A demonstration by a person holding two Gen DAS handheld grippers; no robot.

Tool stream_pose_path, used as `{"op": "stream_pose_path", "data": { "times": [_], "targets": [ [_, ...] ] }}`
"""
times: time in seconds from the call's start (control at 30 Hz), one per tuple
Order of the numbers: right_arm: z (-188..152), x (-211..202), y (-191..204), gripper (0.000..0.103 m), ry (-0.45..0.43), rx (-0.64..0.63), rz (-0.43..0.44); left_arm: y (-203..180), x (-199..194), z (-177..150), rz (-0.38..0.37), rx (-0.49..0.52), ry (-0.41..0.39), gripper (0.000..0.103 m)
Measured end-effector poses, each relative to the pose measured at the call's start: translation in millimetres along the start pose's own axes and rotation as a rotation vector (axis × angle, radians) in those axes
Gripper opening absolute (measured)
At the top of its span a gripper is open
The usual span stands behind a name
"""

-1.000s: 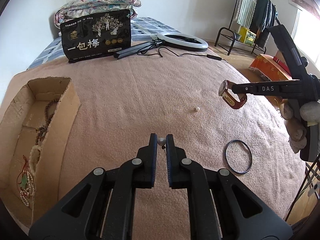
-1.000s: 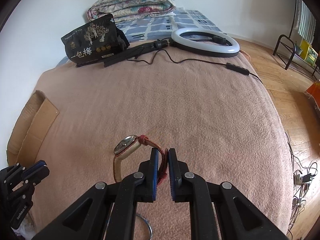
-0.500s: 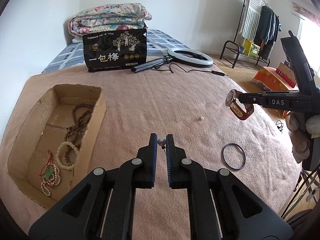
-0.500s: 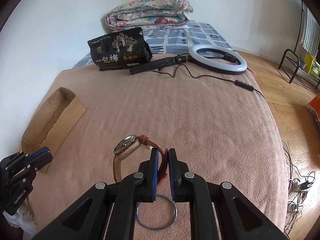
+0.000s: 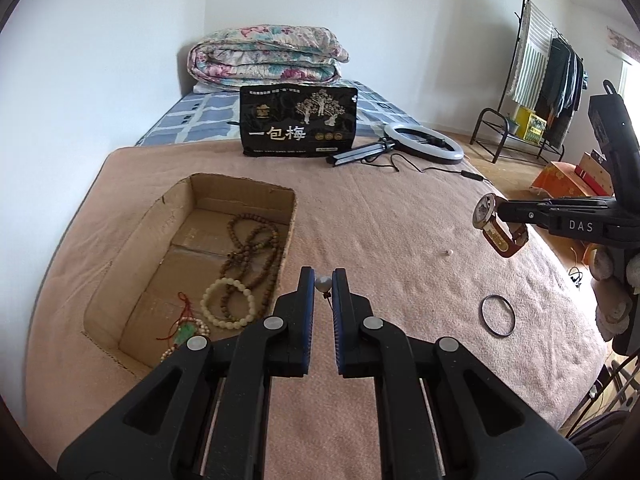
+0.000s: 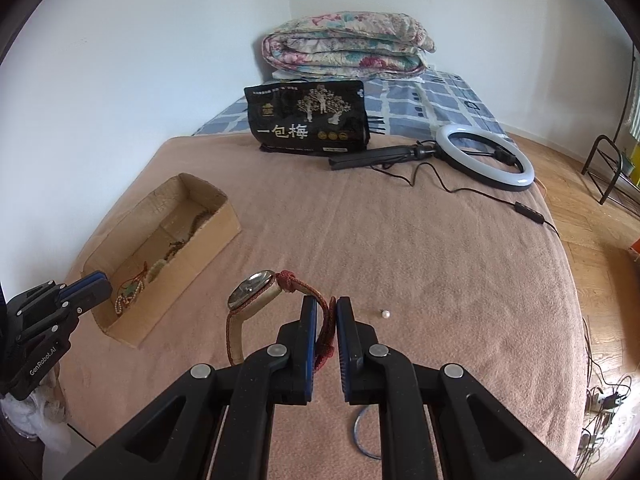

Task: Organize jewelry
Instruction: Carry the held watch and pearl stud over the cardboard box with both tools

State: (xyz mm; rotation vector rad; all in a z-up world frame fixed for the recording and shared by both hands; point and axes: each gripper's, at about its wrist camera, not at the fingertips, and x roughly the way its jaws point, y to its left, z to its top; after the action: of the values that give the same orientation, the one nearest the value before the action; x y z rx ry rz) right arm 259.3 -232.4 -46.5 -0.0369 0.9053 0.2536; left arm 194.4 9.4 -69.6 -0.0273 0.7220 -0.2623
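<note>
My left gripper (image 5: 323,285) is shut on a small pearl earring (image 5: 323,283), held above the pink blanket just right of the cardboard box (image 5: 176,216). The box holds brown bead strands (image 5: 252,248), a cream bead bracelet (image 5: 228,307) and a green-pendant necklace (image 5: 182,334). My right gripper (image 6: 326,312) is shut on the red-brown strap of a wristwatch (image 6: 252,292), held in the air; it shows at the right of the left wrist view (image 5: 498,226). A second pearl earring (image 6: 385,313) (image 5: 449,253) and a dark bangle (image 5: 497,315) lie on the blanket.
A black snack bag (image 5: 298,122), a ring light (image 5: 424,142) with tripod and cable, and a folded quilt (image 5: 266,58) sit at the far end of the bed. A clothes rack (image 5: 540,92) stands right. The bed edge drops to wooden floor (image 6: 600,260).
Both grippers have pulled back and risen, each keeping its hold. The box has come fully into the left wrist view, and the left gripper now sits nearer its right wall.
</note>
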Motion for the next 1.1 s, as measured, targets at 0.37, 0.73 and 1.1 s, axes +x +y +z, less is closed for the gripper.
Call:
{"op": "stream_pose_path", "data": {
  "times": [0.37, 0.73, 1.1],
  "targets": [
    [19, 9, 55, 0.007, -0.015, -0.059, 0.062, 55, -19, 4, 0.075, -0.053, -0.035, 0.007],
    [35, 32, 110, 0.007, -0.019, -0.116, 0.114, 100, -20, 2, 0.121, -0.101, -0.041, 0.007],
    [49, 59, 147, 0.007, -0.001, -0.143, 0.146, 121, -9, 0, 0.129, -0.121, -0.031, 0.007]
  ]
}}
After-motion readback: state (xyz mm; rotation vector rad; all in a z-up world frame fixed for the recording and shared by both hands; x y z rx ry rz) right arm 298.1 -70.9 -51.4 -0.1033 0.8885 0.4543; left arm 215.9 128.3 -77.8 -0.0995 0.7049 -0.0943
